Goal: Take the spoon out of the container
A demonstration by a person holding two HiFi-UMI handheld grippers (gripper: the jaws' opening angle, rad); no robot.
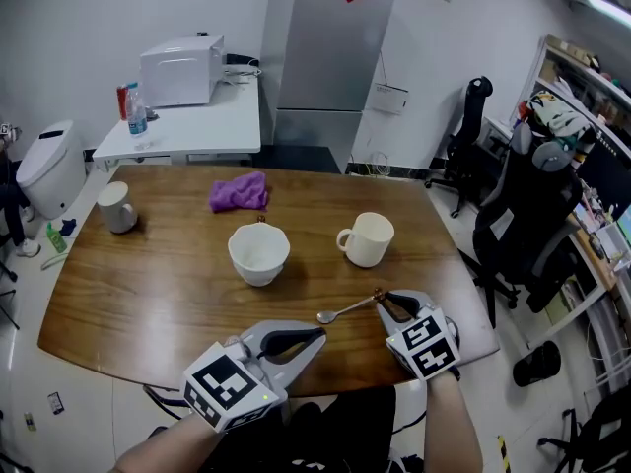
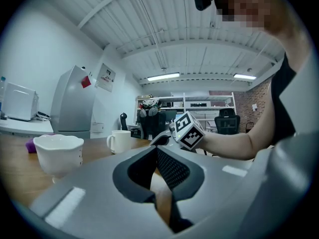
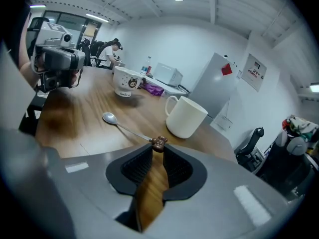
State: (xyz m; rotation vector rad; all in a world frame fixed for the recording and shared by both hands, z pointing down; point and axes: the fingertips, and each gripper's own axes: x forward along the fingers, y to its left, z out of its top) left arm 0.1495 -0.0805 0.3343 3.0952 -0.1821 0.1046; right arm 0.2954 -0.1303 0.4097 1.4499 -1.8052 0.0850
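Observation:
A metal spoon point(image 1: 345, 310) with a brown knob at its handle end rests its bowl on the wooden table point(image 1: 148, 294), outside the white bowl point(image 1: 258, 252) and the white mug point(image 1: 370, 238). My right gripper point(image 1: 383, 299) is at the table's near right and pinches the knob point(image 3: 158, 143) between its fingertips; the spoon point(image 3: 124, 127) points away from the jaws toward the bowl point(image 3: 124, 82). My left gripper point(image 1: 321, 337) hovers over the near edge, shut, with nothing between its tips point(image 2: 157, 148). From its view I see the bowl point(image 2: 59, 153), the mug point(image 2: 119, 141) and the right gripper's marker cube point(image 2: 188, 131).
A purple cloth point(image 1: 239, 192) lies at the far side of the table and a grey mug point(image 1: 117, 207) stands at the far left. Office chairs point(image 1: 532, 215) crowd the right side. A side table with a microwave point(image 1: 182, 70) stands behind.

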